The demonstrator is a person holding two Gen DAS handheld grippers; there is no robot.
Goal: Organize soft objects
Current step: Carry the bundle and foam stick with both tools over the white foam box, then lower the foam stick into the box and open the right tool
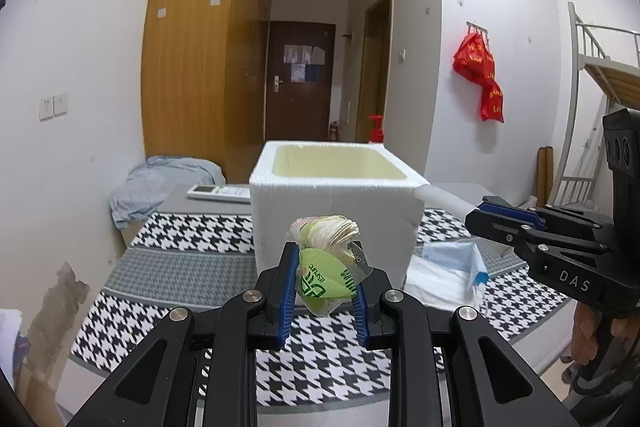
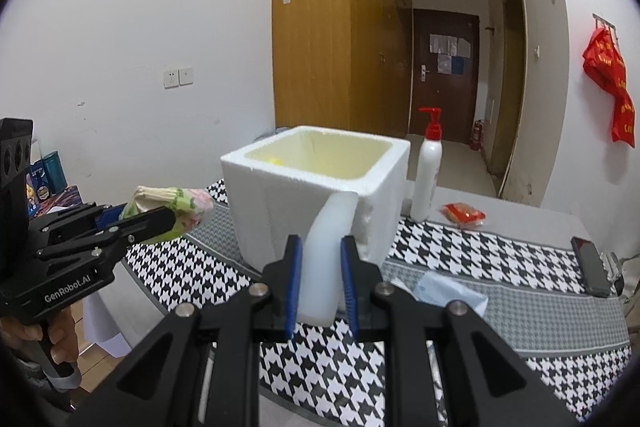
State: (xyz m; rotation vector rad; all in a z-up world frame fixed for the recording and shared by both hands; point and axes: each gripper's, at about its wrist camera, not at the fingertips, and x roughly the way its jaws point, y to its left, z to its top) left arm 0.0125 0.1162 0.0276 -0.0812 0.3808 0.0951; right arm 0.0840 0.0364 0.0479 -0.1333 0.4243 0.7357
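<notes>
The foam box (image 2: 316, 195) hides the pump bottle's (image 2: 427, 163) lower left side, and a yellow thing (image 2: 275, 160) inside the box is mostly hidden by its rim.

Both wrist views face the foam box (image 1: 336, 211) closely from opposite sides.

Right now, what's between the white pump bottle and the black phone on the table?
A small red packet lies between the pump bottle and the phone, in the right wrist view.
</notes>
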